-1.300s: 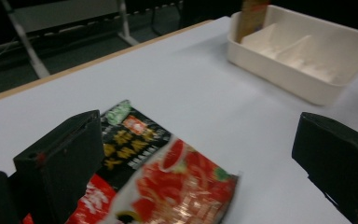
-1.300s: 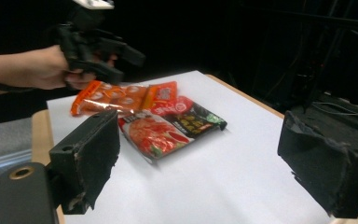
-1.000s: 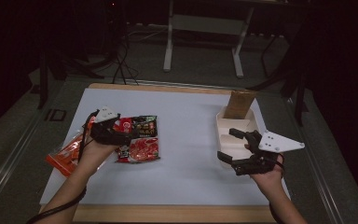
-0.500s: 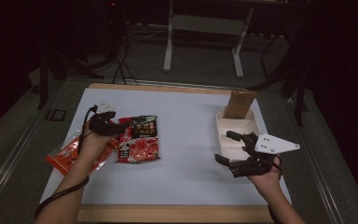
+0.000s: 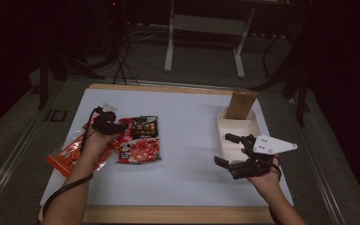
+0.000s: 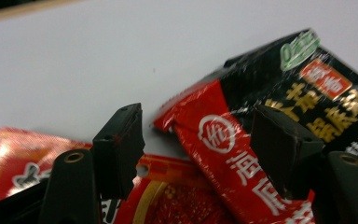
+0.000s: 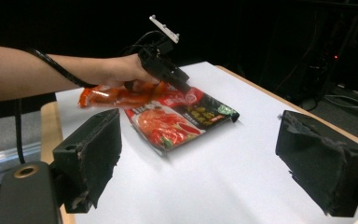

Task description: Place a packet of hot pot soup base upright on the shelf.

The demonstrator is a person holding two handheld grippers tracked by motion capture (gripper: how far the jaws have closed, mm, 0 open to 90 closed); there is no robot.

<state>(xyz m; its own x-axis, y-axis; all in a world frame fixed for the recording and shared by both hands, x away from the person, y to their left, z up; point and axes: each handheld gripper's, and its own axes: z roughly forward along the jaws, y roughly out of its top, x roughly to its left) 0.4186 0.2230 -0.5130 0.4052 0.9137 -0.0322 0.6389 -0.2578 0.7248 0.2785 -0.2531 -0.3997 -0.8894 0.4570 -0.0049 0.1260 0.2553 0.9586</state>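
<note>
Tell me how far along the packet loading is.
Done: one brown packet stands in the white tray. In hand: the left tool has just been closing around the red-black packet's corner, not yet pinching. Left: that packet, the orange packets; the right tool waits open.

red-and-black packet (image 5: pixel 140 139): glossy red with black top, white characters, green badge
orange packet (image 5: pixel 68 157): bright orange-red
tray (image 5: pixel 234 133): white
table (image 5: pixel 187 122): pale grey-white, wooden edge

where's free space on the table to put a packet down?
Middle of the white table top, between the red and black packet and the white tray, is bare, as is the far strip. Crowded at left: packets overlap under the left tool.
</note>
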